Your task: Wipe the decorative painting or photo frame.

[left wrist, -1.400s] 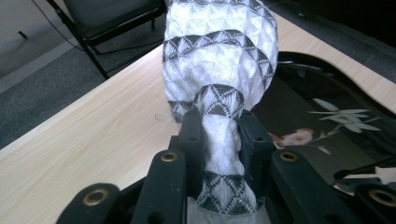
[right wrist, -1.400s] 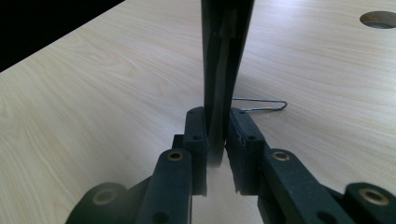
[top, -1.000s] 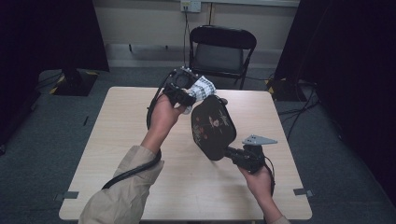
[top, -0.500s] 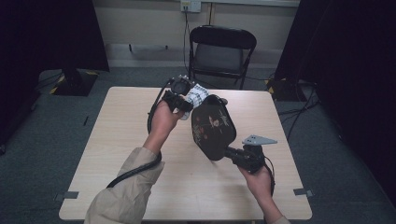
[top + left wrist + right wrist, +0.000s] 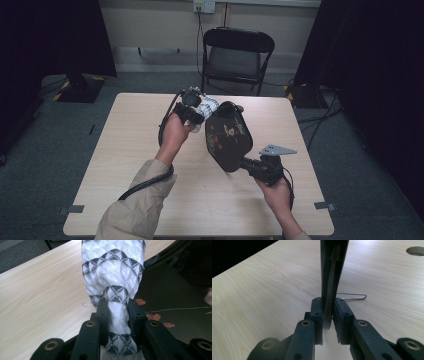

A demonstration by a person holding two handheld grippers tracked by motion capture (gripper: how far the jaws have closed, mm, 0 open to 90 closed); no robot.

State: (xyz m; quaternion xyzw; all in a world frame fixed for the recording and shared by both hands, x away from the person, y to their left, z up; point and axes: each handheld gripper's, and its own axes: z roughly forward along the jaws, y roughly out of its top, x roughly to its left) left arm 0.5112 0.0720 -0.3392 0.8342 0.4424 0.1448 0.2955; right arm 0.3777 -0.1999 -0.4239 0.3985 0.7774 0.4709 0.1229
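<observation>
My left gripper [image 5: 192,111] [image 5: 116,302] is shut on a white cloth [image 5: 207,106] [image 5: 113,272] with dark diamond bands. The cloth bunches out past the pads and rests against the top edge of a black tray [image 5: 227,137] painted with flowers. In the left gripper view the tray's dark face [image 5: 172,290] lies just right of the cloth. My right gripper [image 5: 247,164] [image 5: 327,302] is shut on the tray's lower rim [image 5: 333,270] and holds it tilted up on edge over the table's middle.
The light wooden table [image 5: 125,150] has a round hole [image 5: 415,250] near its far side, and a thin bent wire [image 5: 352,298] lies on it beyond the right gripper. A black folding chair [image 5: 237,55] stands behind the table.
My left hand has come down and nearer with the cloth, bringing it against the tray's upper edge. The right hand and the tray have kept still.
</observation>
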